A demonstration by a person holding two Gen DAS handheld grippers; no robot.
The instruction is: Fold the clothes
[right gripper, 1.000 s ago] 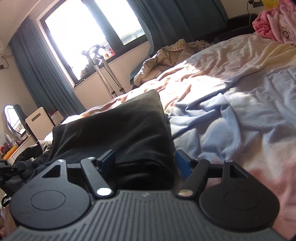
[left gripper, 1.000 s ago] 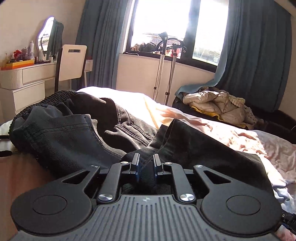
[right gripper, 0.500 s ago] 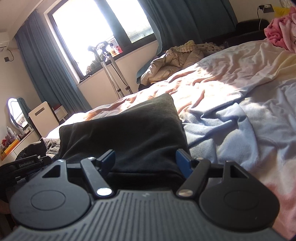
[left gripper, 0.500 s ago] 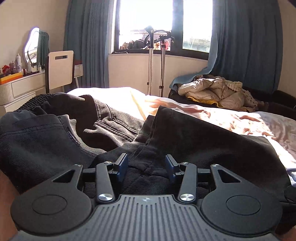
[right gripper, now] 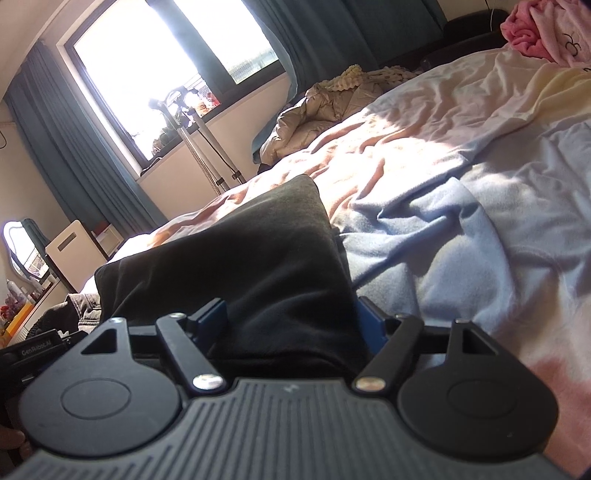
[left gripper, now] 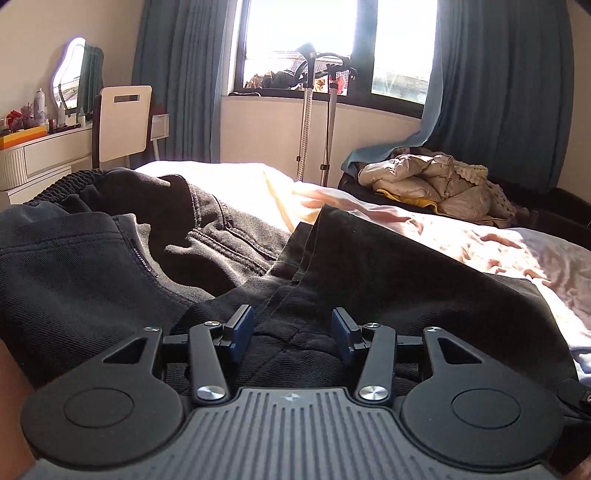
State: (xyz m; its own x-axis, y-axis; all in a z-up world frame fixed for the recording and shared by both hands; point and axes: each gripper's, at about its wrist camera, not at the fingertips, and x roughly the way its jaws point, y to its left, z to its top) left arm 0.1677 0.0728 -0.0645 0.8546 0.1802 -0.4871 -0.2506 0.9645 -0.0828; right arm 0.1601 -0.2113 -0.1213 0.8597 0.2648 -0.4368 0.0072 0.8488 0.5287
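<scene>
Black trousers (left gripper: 369,266) lie on the bed, the elastic waistband (left gripper: 62,188) bunched at the left and one leg folded over toward the right. My left gripper (left gripper: 291,325) hovers low over the crotch seam. Its jaws are opening, and the blue pads stand clear of the cloth below them. In the right wrist view the folded trouser leg (right gripper: 240,251) runs away from my right gripper (right gripper: 290,317). Those jaws stand wide and are opening, with the near end of the leg lying between them and filling the gap.
The trousers rest on a rumpled pale sheet (right gripper: 443,147), with a light blue blanket (right gripper: 443,240) to their right. A beige puffy jacket (left gripper: 436,181) is heaped beyond the bed, and a pink garment (right gripper: 535,29) lies at the far right. A chair (left gripper: 125,118), a dresser (left gripper: 44,155) and stand poles (left gripper: 306,110) are by the window.
My left gripper's jaws have spread apart and let go of the pinch of trouser fabric they held, and it has sunk lower. The right gripper has barely shifted.
</scene>
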